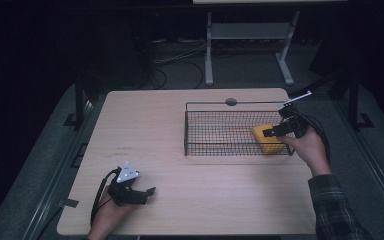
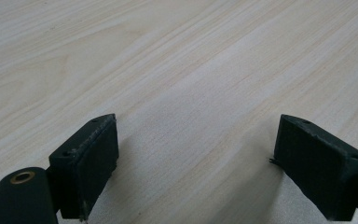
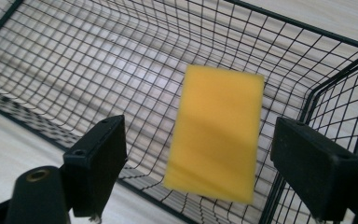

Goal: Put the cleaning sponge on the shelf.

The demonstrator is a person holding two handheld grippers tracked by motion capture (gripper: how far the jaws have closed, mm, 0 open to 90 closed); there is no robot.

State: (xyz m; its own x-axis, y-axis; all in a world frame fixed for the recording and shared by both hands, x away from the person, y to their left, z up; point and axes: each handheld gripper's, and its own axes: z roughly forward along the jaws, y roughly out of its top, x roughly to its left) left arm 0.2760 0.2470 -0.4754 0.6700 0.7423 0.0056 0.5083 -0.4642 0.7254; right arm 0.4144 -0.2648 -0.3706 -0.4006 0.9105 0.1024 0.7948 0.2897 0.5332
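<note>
Your left gripper rests near-left on the table, jaws apart, empty | your right gripper spread wide over the yellow sponge in the basket, far right | risk: jaws may snag the wire wall.

Dim room, light wood table, grey floor with cables, white-legged stand beyond
</note>
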